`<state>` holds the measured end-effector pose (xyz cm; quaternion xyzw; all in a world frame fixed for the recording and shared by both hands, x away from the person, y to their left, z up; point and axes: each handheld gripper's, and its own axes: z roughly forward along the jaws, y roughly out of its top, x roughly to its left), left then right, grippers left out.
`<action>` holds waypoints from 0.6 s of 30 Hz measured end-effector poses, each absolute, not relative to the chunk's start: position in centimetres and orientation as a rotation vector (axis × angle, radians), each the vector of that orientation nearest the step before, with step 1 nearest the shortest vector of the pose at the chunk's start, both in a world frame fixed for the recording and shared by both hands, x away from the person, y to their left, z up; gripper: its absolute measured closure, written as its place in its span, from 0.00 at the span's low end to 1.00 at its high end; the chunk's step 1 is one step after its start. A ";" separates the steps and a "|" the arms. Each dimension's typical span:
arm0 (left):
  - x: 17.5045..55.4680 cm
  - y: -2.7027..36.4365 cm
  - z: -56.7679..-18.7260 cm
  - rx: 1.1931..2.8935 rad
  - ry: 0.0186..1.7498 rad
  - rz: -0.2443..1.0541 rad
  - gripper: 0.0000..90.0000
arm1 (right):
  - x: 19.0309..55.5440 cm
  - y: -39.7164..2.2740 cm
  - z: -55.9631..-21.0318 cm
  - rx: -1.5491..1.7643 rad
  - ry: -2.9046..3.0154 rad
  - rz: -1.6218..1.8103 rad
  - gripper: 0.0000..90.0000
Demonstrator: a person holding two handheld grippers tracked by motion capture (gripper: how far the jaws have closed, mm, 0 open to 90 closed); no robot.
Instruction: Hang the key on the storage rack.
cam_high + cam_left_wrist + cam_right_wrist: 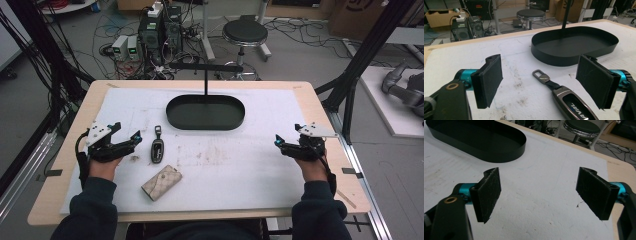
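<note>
High view: the white mat [215, 165] fills the middle of the frame, with the black oval tray [205, 112] at upper centre. Lower left lie a beige wallet [161, 183] and the car key [157, 148], just beside the left gripper [127, 137], whose jaws gape empty. The right gripper [280, 142], also wide open, waits far right. Judged: approach stage; next, straddle the key and close.

The person wears dark navy sleeves. Each tool, the left tool [126, 140] and the right tool [285, 141], has black padded jaws, teal joints and a grey plate.
</note>
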<state>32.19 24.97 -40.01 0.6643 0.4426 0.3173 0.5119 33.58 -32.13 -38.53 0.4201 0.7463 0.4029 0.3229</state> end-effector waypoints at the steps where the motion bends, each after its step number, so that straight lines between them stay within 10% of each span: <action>1: 32.2 25.0 -40.0 1.598 1.067 0.764 0.23 | 33.6 -32.1 -38.5 1.105 1.959 1.060 0.23; 18: 32.4 24.5 -40.1 1.593 1.074 0.736 0.24 | 33.8 -32.2 -38.8 1.117 1.965 1.067 0.23</action>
